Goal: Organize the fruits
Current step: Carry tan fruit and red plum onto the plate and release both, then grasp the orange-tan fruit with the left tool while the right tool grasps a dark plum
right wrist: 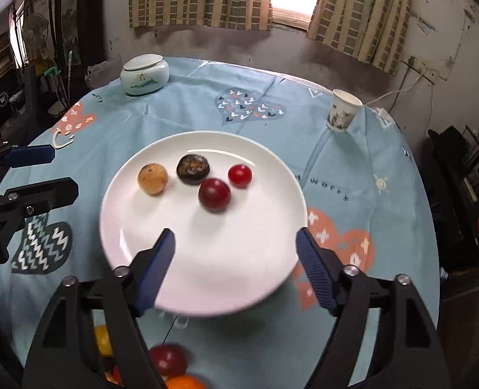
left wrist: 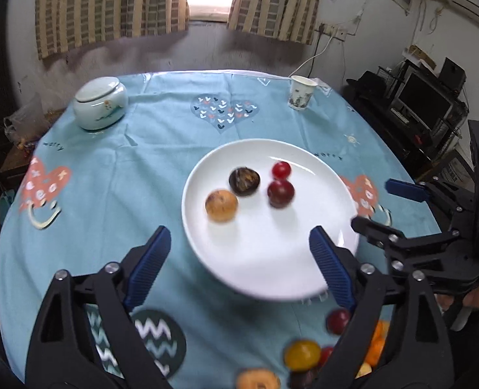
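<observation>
Round counter (left wrist: pixel 161 149) under a light blue printed cloth. A white plate (left wrist: pixel 271 259) sits right of centre, toward the near edge.

On the plate, four fruits in its far half: a tan round fruit (left wrist: pixel 221 205) at the left, a dark brown fruit (left wrist: pixel 244 180) just beside it, a dark red plum (left wrist: pixel 281 193) to the right, and a small red tomato (left wrist: pixel 281 169) just behind the plum. Whether plum and tomato touch cannot be told.

Off the plate, at the near edge of the counter, a loose cluster of fruit: a red plum (right wrist: pixel 168 359), a yellow fruit (left wrist: pixel 302 355), an orange fruit (right wrist: pixel 182 382) and others, partly hidden and blurred.

Left gripper (left wrist: pixel 239 253): open wide, empty, hovering over the plate's near left rim. Right gripper (right wrist: pixel 236 256): open wide, empty, over the plate's near half, right finger beyond the rim.

Far left edge: a lidded white ceramic jar (left wrist: pixel 100 102). Far right edge: a paper cup (left wrist: pixel 302 92), upright. Both well apart from the plate.
</observation>
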A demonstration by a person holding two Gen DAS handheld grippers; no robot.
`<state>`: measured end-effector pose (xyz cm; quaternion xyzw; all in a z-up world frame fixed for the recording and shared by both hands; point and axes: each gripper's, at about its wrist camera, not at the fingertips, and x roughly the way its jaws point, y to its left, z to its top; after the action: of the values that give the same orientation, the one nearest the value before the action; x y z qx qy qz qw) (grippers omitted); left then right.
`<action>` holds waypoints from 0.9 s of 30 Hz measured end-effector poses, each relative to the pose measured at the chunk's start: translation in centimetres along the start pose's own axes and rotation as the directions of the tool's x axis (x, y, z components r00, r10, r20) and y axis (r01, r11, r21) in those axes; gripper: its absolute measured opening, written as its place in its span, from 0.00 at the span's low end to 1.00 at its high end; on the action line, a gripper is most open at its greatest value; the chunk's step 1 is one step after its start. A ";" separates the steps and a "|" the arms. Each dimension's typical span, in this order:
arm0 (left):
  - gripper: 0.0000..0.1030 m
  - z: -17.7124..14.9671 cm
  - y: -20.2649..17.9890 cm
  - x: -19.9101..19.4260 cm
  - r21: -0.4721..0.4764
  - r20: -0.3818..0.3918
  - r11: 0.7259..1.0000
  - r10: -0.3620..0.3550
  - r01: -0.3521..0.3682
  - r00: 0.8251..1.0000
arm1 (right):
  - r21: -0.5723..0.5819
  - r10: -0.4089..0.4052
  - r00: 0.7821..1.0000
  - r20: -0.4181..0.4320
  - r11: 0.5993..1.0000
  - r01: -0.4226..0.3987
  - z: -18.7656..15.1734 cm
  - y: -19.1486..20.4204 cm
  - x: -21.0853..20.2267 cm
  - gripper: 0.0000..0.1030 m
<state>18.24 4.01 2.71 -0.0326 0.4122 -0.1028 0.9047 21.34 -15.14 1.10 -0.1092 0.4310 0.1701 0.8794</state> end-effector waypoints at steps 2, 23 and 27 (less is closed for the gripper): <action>0.89 -2.8 -1.0 -2.1 0.017 0.017 1.000 -0.015 0.015 1.000 | 0.047 0.048 0.999 0.009 0.998 -0.048 -2.9 0.1 -2.4 0.99; 0.91 -19.7 -2.8 -6.1 0.050 -0.039 0.999 0.019 -0.017 0.999 | 0.206 0.075 0.997 -0.017 0.976 -0.070 -22.0 3.4 -8.6 0.77; 0.91 -20.1 -2.7 -5.8 0.046 -0.055 0.999 0.021 -0.018 0.998 | 0.229 0.107 0.993 -0.053 0.969 -0.093 -22.4 3.4 -7.2 0.59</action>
<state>-1.05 3.13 -5.82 -0.0051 0.4349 -0.1041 0.8944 -0.31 -21.08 -6.88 0.0077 0.4809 0.1605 0.8619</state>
